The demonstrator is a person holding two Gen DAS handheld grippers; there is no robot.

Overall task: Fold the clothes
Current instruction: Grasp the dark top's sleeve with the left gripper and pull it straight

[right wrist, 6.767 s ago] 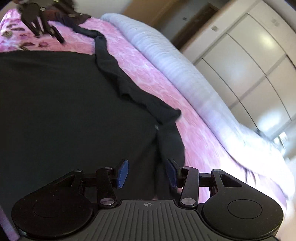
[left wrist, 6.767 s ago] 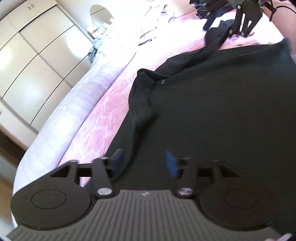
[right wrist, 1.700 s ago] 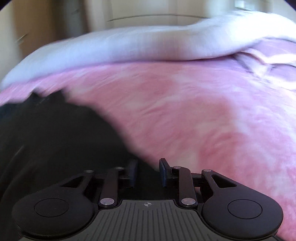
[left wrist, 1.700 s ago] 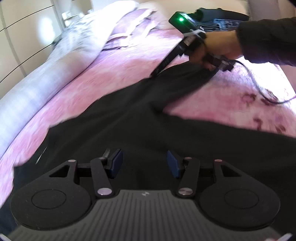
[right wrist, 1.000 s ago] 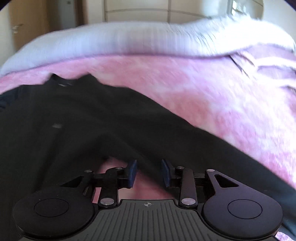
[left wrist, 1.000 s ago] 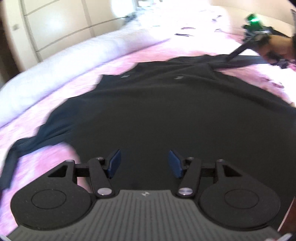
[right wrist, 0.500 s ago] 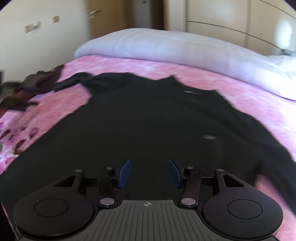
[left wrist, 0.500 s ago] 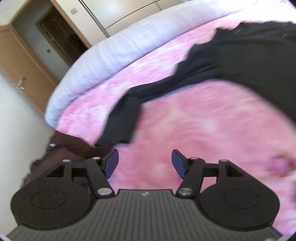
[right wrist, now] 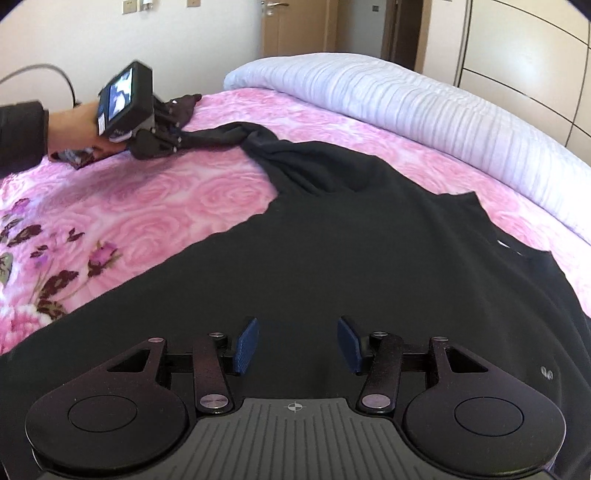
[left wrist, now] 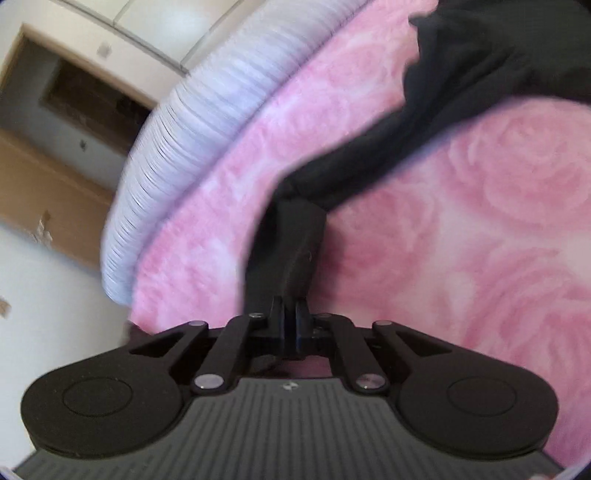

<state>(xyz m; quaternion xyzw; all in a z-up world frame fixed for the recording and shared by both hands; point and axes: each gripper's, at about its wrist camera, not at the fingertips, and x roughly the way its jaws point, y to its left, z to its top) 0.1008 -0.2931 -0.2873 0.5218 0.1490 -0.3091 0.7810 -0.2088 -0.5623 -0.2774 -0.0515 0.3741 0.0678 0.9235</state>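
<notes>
pink rose bedspread (right wrist: 155,206) carries the black shirt (right wrist: 351,258), spread flat and unfolded. left gripper (left wrist: 290,325) jaws have just closed on the sleeve cuff (left wrist: 291,240) at ten o'clock; right gripper (right wrist: 295,341) jaws open, empty above the hem. folding barely begun.

A shirt (right wrist: 369,258) lies spread on the bed cover (right wrist: 166,206), its sleeve (left wrist: 369,173) stretched out to the far left. Behind it a rolled duvet (right wrist: 406,99) runs along the bed's far side, with a door (right wrist: 295,27) and wardrobe (right wrist: 524,48) beyond
</notes>
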